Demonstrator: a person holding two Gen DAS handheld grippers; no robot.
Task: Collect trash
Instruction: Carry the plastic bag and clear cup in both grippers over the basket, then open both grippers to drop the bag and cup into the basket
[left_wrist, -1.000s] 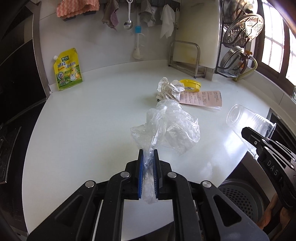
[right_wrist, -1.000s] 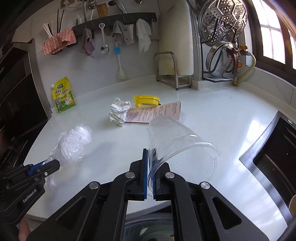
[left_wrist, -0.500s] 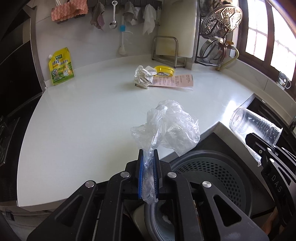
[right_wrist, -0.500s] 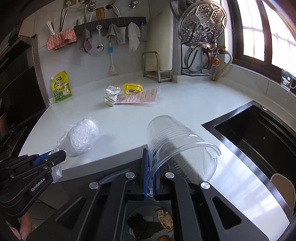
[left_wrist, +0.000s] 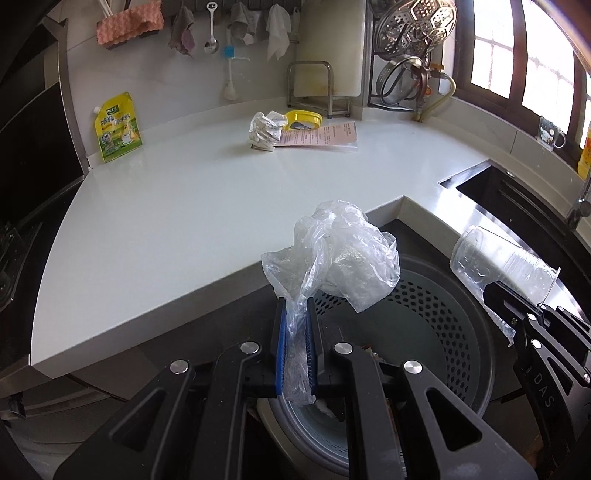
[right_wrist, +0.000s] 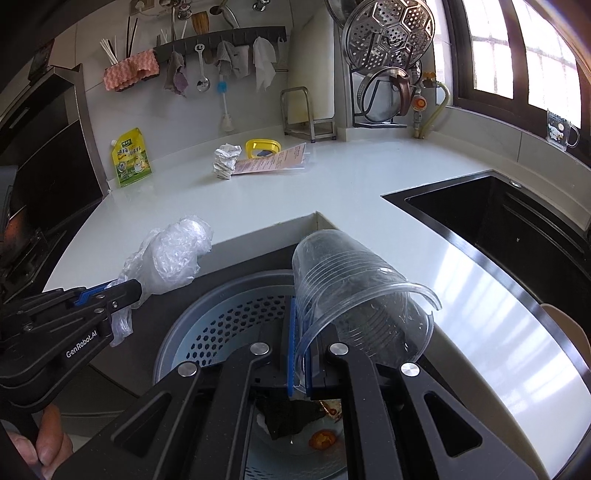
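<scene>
While both pieces of rubbish hang over the open bin (left_wrist: 476, 343), the step in hand looks like the drop itself. Left tongs (left_wrist: 295, 328) are clamped on a twisted tail of the crumpled plastic bag (left_wrist: 347, 254), whose loose bulk billows above the blue pads, over the near edge of the worktop (left_wrist: 192, 206) and the bin's perforated grey rim. Right tongs (right_wrist: 300, 345) are pinched together on the wall of the clear plastic cup (right_wrist: 354, 291), which lies tilted on its side with its mouth towards the camera, held above the same bin; dark scraps and something orange show at the bottom

My reading is that carrying is done and releasing comes next. That calls for each pair of tongs to part while its load sits well inside the rim, not over the worktop edge. Thin film may cling to the pads, so the bag could want a small shake or a lower release. Being stiff and round, the cup should fall cleanly, though it could bounce off the rim if let go too far out

Further back on the worktop lie a crumpled paper ball (left_wrist: 264, 127), a printed sheet (left_wrist: 321, 134) and a yellow lid (left_wrist: 303, 117), near one another; these appear to be next for collection
</scene>
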